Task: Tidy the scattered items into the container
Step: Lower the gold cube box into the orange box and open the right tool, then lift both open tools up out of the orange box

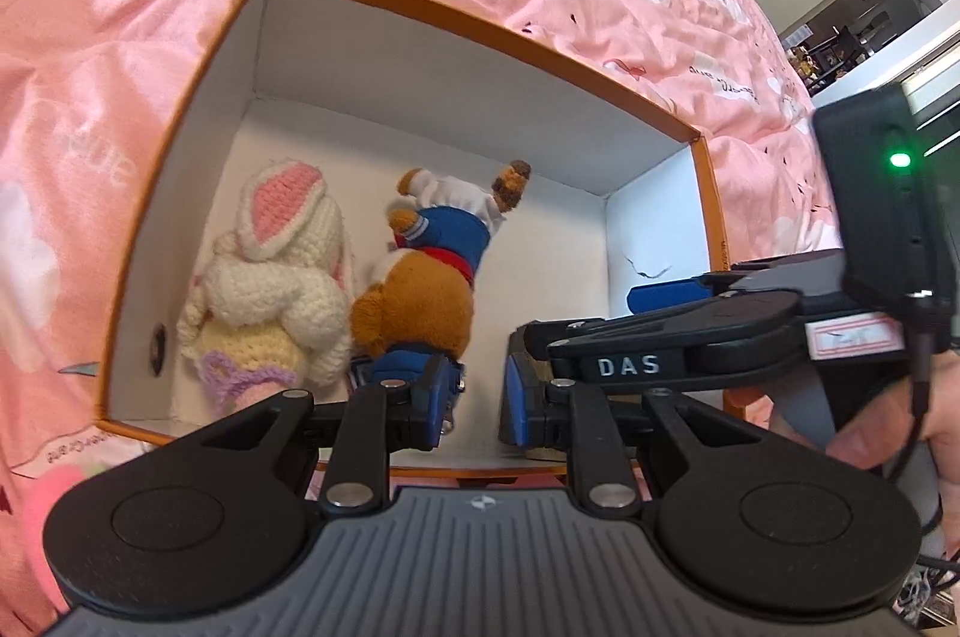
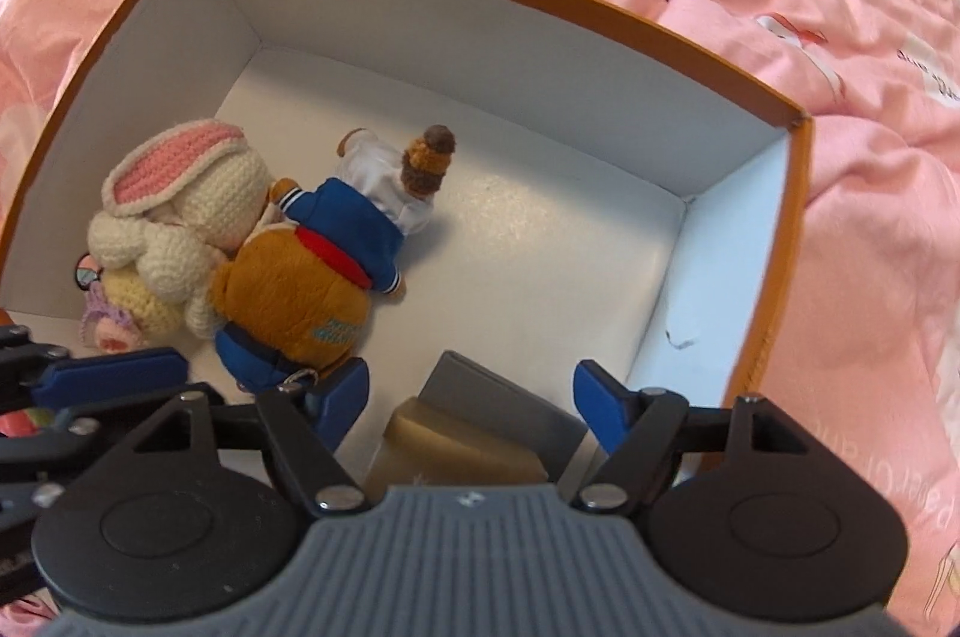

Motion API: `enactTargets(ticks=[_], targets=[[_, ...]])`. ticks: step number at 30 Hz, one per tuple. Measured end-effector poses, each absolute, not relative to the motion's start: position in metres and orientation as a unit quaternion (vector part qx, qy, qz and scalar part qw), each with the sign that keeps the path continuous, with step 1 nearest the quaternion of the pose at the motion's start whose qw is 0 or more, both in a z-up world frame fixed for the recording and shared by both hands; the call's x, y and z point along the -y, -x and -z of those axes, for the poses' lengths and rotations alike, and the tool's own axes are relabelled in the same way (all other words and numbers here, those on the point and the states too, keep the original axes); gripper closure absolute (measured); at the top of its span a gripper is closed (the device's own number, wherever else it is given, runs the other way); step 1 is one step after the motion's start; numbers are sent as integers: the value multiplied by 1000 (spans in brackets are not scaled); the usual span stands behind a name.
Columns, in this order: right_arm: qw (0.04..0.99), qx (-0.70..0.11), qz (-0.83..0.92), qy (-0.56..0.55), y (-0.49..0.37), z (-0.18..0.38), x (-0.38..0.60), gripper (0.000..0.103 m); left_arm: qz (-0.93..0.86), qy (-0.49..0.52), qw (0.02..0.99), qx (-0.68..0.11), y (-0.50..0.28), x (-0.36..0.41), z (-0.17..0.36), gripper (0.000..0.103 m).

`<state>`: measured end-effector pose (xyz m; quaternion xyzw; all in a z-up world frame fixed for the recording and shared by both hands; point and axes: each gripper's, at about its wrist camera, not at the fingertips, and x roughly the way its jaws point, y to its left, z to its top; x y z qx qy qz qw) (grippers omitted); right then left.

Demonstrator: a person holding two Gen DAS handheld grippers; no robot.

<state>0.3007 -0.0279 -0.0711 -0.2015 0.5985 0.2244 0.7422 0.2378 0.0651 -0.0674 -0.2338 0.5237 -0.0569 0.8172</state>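
An orange-rimmed box with white walls [image 1: 450,79] [image 2: 480,37] sits on the bed. Inside at its left lie a cream crochet bunny [image 1: 270,265] [image 2: 180,217] and, against it, a brown bear in blue and white clothes [image 1: 420,289] [image 2: 300,289]. A tan and grey block [image 2: 456,433] rests on the box floor near the right corner. My right gripper [image 2: 472,382] hangs open over it, pads clear of it on both sides. My left gripper [image 1: 480,397] is closed down to a thin gap with nothing in it, its tips beside the bear's lower end.
Rumpled pink printed bedding [image 1: 150,37] [image 2: 870,277] surrounds the box. A pink soft thing [image 1: 48,493] lies outside the box's near left corner. A person's hand [image 1: 900,433] holds the right tool. A room opening [image 1: 870,7] shows far right.
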Motion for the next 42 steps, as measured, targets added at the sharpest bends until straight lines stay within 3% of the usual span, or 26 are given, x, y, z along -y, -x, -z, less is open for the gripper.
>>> enactTargets(ticks=[6,13,27,42], targets=[[714,-601,-249,257,-305,90,6,49,59,246,815,-521,-241,-72,66,80],[673,-592,-267,356,-299,109,-13,59,65,259,808,-526,-244,-73,72,80],[651,-589,-277,390,-295,114,-3,61,65,248,806,-534,-244,-65,77,79],[726,-520,-315,322,-265,53,27,61,66,200,834,-510,-227,-44,58,79]])
